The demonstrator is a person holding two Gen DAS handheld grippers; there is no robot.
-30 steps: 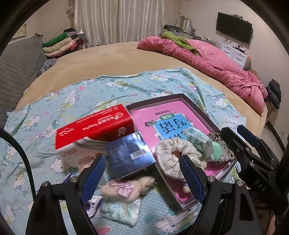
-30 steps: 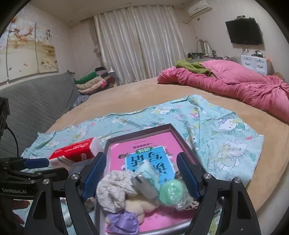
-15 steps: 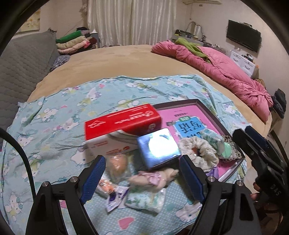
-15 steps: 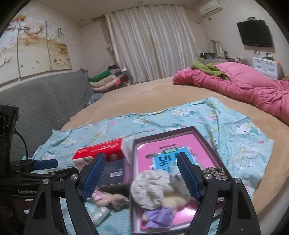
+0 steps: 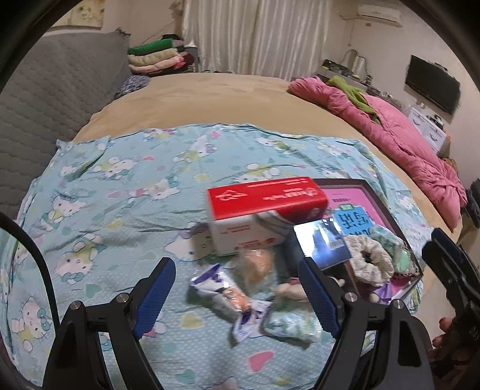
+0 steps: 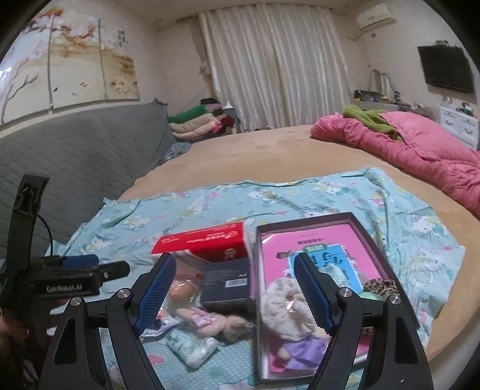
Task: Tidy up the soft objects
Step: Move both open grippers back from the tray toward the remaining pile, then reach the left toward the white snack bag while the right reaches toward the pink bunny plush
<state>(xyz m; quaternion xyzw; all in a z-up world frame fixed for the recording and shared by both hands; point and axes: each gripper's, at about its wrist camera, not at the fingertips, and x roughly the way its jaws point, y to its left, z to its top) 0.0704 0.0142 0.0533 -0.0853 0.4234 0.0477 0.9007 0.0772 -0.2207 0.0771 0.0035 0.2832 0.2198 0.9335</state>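
Bedroom: round bed (image 6: 270, 150) under tan cover, grey quilted headboard (image 6: 75, 156), pink duvet (image 6: 420, 150) at far right. White curtains (image 6: 279, 66) drawn on back wall; triptych painting (image 6: 60, 66) left, black TV (image 6: 447, 72) and air conditioner (image 6: 376, 16) right. Folded blankets (image 6: 198, 123) stacked by the curtains

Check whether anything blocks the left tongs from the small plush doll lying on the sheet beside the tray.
Nothing visible does. The left tongs stand open above the sheet, and the doll lies uncovered between the dark box and the wipes pack, with a snack wrapper close on its left.
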